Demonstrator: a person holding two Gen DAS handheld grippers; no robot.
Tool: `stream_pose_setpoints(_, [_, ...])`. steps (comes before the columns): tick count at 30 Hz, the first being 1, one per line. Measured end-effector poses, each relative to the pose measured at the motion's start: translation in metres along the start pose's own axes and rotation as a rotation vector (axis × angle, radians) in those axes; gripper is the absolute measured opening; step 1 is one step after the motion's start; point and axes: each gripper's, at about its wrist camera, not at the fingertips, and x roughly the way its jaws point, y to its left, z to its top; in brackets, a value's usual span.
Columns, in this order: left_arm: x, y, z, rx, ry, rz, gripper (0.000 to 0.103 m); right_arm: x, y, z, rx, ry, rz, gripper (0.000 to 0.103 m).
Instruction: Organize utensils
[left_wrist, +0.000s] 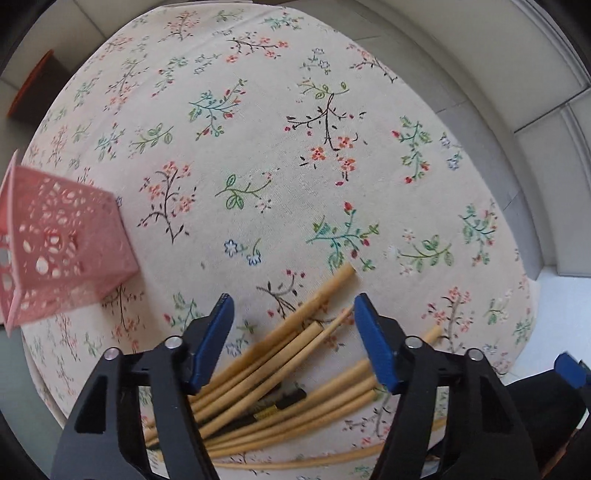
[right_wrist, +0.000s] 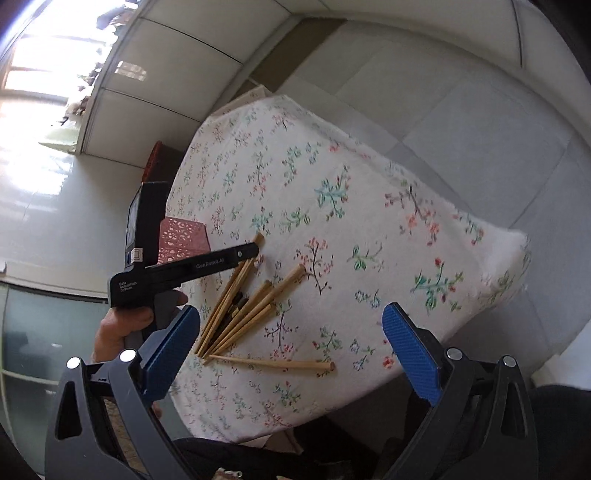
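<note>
A pile of bamboo chopsticks (left_wrist: 291, 373) lies on the floral tablecloth (left_wrist: 280, 155), with some dark utensils among them. My left gripper (left_wrist: 293, 308) is open and empty, hovering over the pile with its fingers to either side of the chopstick ends. A pink perforated holder (left_wrist: 62, 247) stands to the left of it. In the right wrist view the pile (right_wrist: 243, 306) lies near the table's near-left edge, with one chopstick (right_wrist: 273, 363) lying apart. My right gripper (right_wrist: 291, 332) is open and empty, held above the table's near edge. The left gripper's body (right_wrist: 177, 271) reaches over the pile; the pink holder (right_wrist: 181, 238) stands behind it.
The table is small, with tiled floor (right_wrist: 461, 122) around it. A dark box with an orange edge (left_wrist: 37, 88) stands on the floor beyond the table's far-left side. A window (right_wrist: 44, 74) and wall are at the far left in the right wrist view.
</note>
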Motion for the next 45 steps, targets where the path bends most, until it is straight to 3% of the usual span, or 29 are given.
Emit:
stream_pose_setpoints(6, [0.007, 0.003, -0.006, 0.071, -0.034, -0.03, 0.056, 0.031, -0.004, -0.01, 0.124, 0.11, -0.003, 0.096])
stream_pose_setpoints(9, [-0.003, 0.013, -0.007, 0.044, -0.038, -0.125, 0.073, 0.038, 0.002, -0.017, 0.133, 0.134, -0.02, 0.096])
stream_pose_setpoints(12, [-0.007, 0.016, -0.005, 0.044, -0.073, -0.115, 0.073, 0.043, 0.007, -0.022, 0.134, 0.145, -0.045, 0.096])
stream_pose_setpoints(17, [-0.022, 0.038, 0.012, 0.002, -0.074, -0.172, 0.057, 0.044, 0.007, -0.022, 0.142, 0.14, -0.08, 0.096])
stream_pose_setpoints(20, [-0.016, 0.035, 0.012, 0.055, -0.073, -0.091, 0.04, 0.046, 0.007, -0.023, 0.157, 0.143, -0.087, 0.096])
stream_pose_setpoints(22, [-0.018, 0.027, 0.007, 0.09, -0.087, -0.004, 0.019, 0.047, 0.008, -0.024, 0.175, 0.143, -0.093, 0.096])
stream_pose_setpoints(24, [-0.022, 0.028, 0.004, 0.112, -0.102, 0.007, 0.018, 0.049, 0.009, -0.026, 0.196, 0.144, -0.109, 0.095])
stream_pose_setpoints(27, [-0.021, 0.024, -0.007, 0.13, -0.163, 0.054, 0.015, 0.053, 0.011, -0.032, 0.237, 0.152, -0.14, 0.092])
stream_pose_setpoints(29, [-0.029, 0.031, -0.016, 0.12, -0.227, 0.079, 0.015, 0.059, 0.014, -0.037, 0.265, 0.167, -0.153, 0.083])
stream_pose_setpoints(34, [-0.096, 0.052, -0.057, 0.137, -0.442, 0.17, 0.011, 0.068, 0.018, -0.048, 0.326, 0.167, -0.184, 0.065])
stream_pose_setpoints(36, [-0.122, 0.055, -0.084, 0.13, -0.519, 0.199, 0.01, 0.07, 0.026, -0.051, 0.292, 0.154, -0.218, 0.059])
stream_pose_setpoints(38, [-0.147, 0.062, -0.106, 0.096, -0.589, 0.184, 0.01, 0.074, 0.032, -0.054, 0.278, 0.155, -0.237, 0.051])
stream_pose_setpoints(45, [-0.184, 0.07, -0.151, 0.014, -0.735, 0.156, 0.01, 0.092, 0.02, -0.072, 0.483, 0.192, -0.258, 0.048])
